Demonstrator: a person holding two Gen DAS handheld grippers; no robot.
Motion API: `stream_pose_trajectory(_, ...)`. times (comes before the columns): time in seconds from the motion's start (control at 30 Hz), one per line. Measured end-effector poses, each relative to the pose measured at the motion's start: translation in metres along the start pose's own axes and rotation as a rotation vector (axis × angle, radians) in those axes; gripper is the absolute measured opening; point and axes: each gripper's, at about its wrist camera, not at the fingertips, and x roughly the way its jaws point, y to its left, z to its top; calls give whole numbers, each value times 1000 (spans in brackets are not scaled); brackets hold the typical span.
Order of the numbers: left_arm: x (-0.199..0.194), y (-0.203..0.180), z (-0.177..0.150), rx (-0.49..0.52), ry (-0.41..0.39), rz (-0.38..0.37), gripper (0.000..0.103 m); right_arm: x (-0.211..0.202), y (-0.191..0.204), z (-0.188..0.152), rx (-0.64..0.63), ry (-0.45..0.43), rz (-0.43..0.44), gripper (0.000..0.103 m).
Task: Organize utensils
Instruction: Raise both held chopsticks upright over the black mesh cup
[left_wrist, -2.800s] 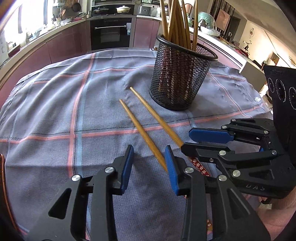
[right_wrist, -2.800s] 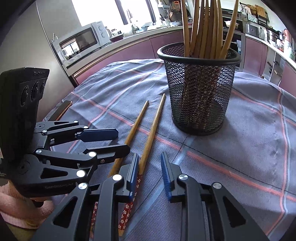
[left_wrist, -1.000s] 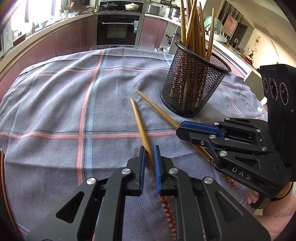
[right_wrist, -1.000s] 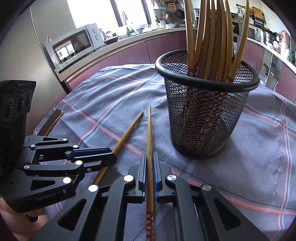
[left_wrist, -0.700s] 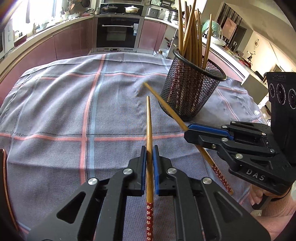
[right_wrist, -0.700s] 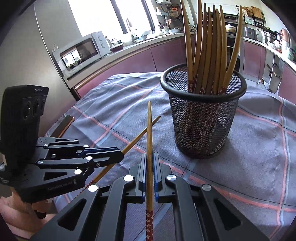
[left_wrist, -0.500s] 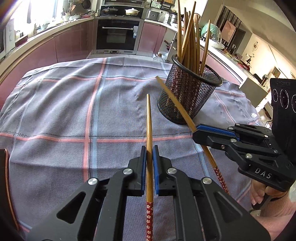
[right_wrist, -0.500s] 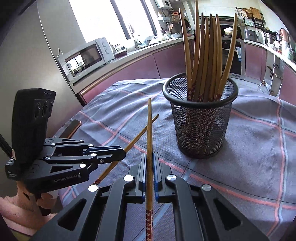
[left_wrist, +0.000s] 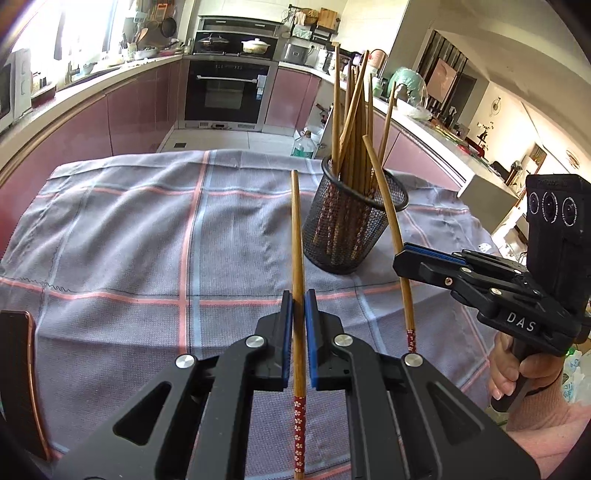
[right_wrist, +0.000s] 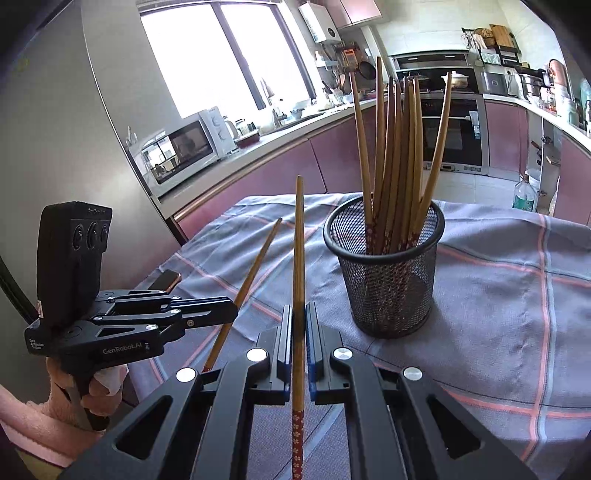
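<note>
While each gripper's fingers are clamping one chopstick, left gripper (left_wrist: 299, 310) and right gripper (right_wrist: 299, 317) are hovering near the mesh holder (right_wrist: 384, 280).

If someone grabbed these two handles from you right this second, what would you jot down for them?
Left gripper: shut on one chopstick, lifted off the cloth, plain end forward.
Right gripper: shut on the other chopstick, also in the air.
Mesh holder stands upright on the checked cloth, already holding a bunch of chopsticks, patterned ends down.
Done: both loose chopsticks picked up.
Left: drop each into the holder, probably patterned end down to match the rest, then let go.
</note>
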Motion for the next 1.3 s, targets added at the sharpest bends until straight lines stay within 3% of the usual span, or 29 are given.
stream_pose_trajectory(1.3, -56, -29, 35, 48, -149, -67, 7, -44, -8, 29, -3, -167, -27, 6)
